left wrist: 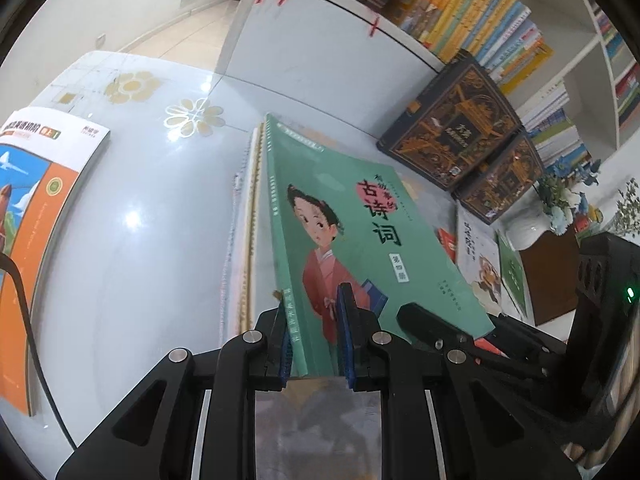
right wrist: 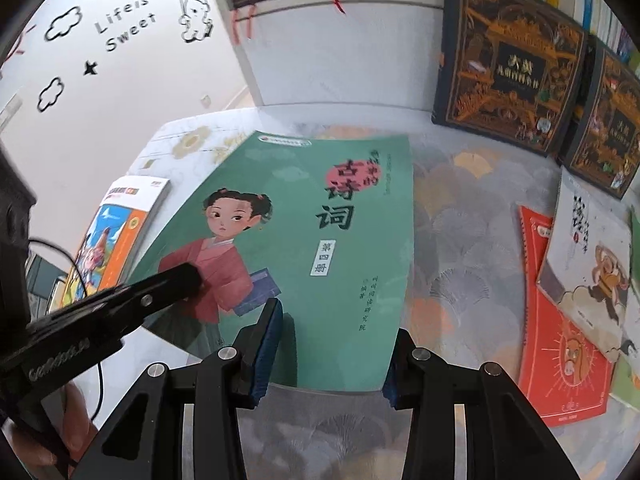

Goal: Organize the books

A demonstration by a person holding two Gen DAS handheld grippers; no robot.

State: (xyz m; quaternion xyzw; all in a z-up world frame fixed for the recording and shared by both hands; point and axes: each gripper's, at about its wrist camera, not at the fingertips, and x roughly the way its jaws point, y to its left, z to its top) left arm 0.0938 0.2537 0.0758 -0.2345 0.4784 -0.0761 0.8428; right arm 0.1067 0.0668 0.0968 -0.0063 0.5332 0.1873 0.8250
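Note:
A green paperback (left wrist: pixel 360 240) showing a girl in a red robe is tilted up over the table. My left gripper (left wrist: pixel 314 312) is shut on its lower corner by the spine, one blue pad on each face. In the right wrist view the green book (right wrist: pixel 320 208) fills the centre and the left gripper's black finger (right wrist: pixel 172 284) lies on its cover. My right gripper (right wrist: pixel 328 364) has its jaws apart at the book's near edge. The left pad overlaps the cover and the right pad sits at the corner, with no clear pinch. The right gripper (left wrist: pixel 432 328) also shows beside that corner.
A spiral-bound stack (left wrist: pixel 244 240) lies under the green book. An orange-and-white book (left wrist: pixel 36 216) lies left. Two dark ornate books (right wrist: pixel 508 60) lean on the bookshelf (left wrist: pixel 460 8). A red book (right wrist: pixel 560 340) and white book (right wrist: pixel 588 264) lie right. A flower vase (left wrist: pixel 560 204) stands far right.

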